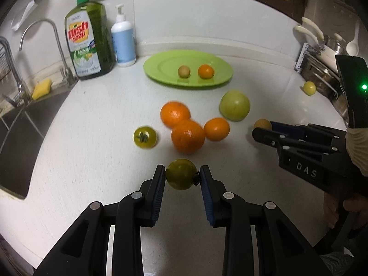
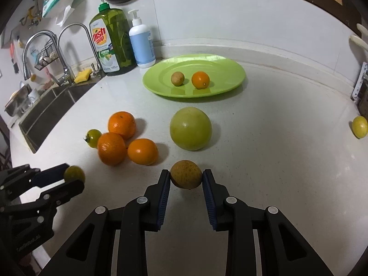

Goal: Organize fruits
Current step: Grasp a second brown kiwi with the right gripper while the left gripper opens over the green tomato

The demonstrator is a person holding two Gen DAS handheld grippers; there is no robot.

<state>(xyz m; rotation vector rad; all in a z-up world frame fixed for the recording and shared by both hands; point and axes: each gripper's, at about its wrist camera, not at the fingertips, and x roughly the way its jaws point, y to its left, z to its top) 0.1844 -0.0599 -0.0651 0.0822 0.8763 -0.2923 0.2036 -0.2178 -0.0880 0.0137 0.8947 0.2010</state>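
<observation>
Both grippers grip fruit: left gripper [image 1: 182,177] a green tomato [image 1: 181,177], right gripper [image 2: 186,177] a brown fruit [image 2: 185,173]; green plate [image 2: 232,73] lies straight ahead, toward the counter's [image 2: 276,161] back edge.

From my feed the countertop [image 2: 264,161] reads as pale, faintly speckled stone with a soft sheen, and the green plate [image 2: 220,64] on it looks like smooth, glossy plastic that mirrors the two small fruits sitting on it. The three oranges [image 2: 122,124] have shiny, pimpled peel, the big green fruit [image 2: 191,128] is smooth and nearly matt, and the brown fruit [image 2: 186,174] between my right gripper's [image 2: 186,179] ribbed blue pads [image 2: 208,195] is dull and freckled. My gripper bodies are matt black plastic with bright metal pins, the faucet [image 2: 69,43] is polished metal, and the dish soap bottle [image 2: 112,41] is clear glossy plastic.
</observation>
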